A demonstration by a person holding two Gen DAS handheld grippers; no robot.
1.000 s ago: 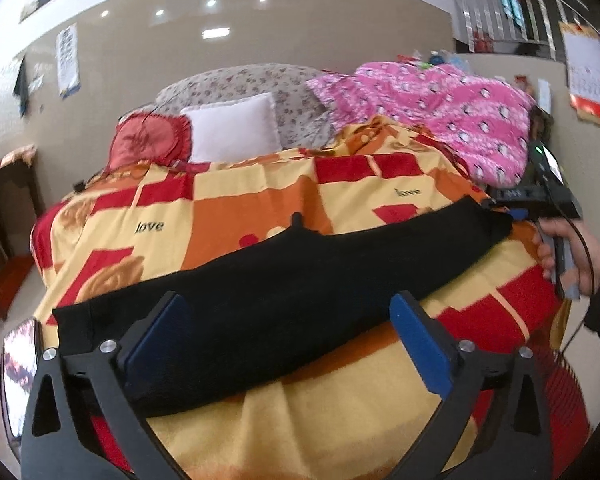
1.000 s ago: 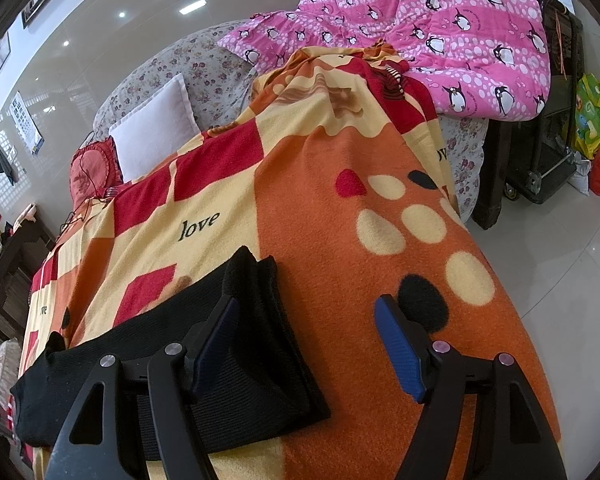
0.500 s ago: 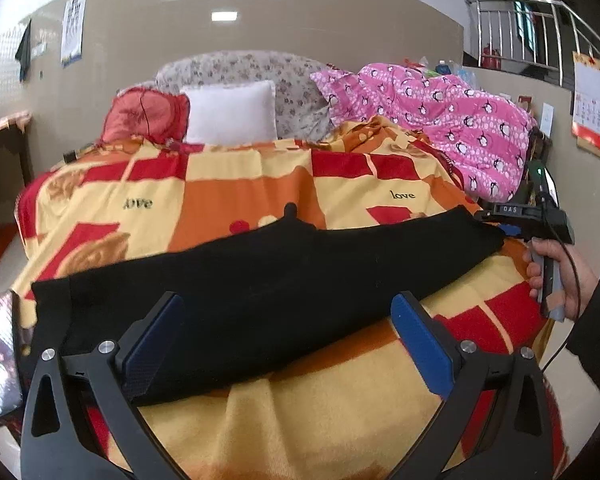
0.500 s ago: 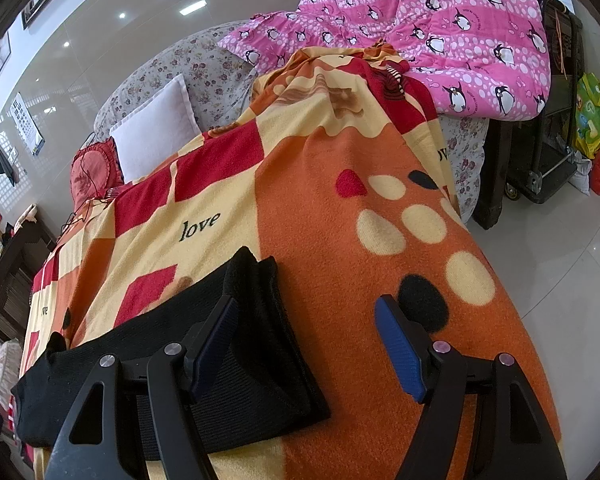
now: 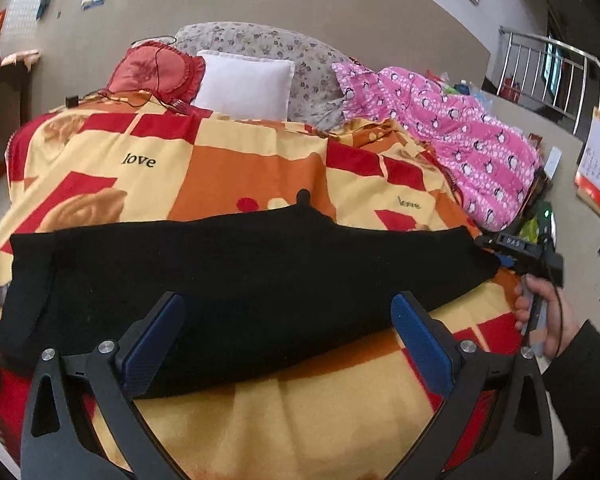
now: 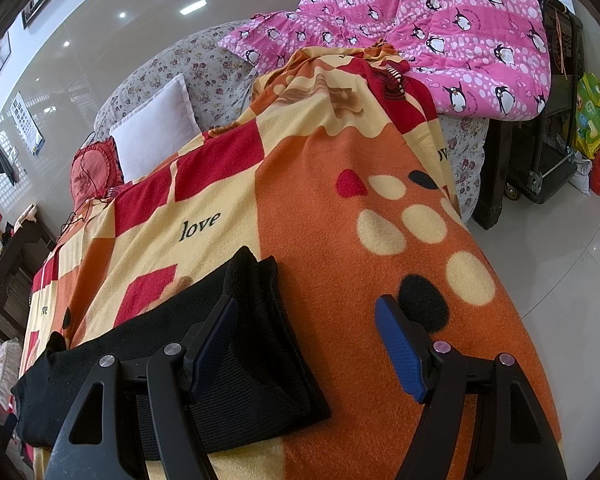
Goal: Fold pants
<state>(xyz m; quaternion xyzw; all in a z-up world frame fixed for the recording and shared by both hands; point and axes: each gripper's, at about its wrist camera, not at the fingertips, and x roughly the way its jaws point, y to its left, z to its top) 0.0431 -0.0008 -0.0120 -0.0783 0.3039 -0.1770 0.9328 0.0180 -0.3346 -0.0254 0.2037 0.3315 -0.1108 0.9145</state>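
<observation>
Looking along the left gripper (image 5: pixel 288 332): jaws spread wide, gripping nothing, poised just above the near edge of the black pants (image 5: pixel 236 280). Pants stretched as one long band across the orange, red and yellow fleece blanket (image 5: pixel 228 168), legs apparently already laid one over the other. At the band's far right end, the person's right hand (image 5: pixel 544 312) on its gripper handle. White pillow (image 5: pixel 244 84) and pink penguin quilt (image 5: pixel 460 136) well behind.

Looking along the right gripper (image 6: pixel 304 348): jaws likewise standing open, holding nothing, left finger over the doubled end of the pants (image 6: pixel 236 344), right finger over bare blanket (image 6: pixel 340 240). Judged early to midway: lengthwise fold seemingly done, end-to-end folds not yet made, neither end grasped.
</observation>
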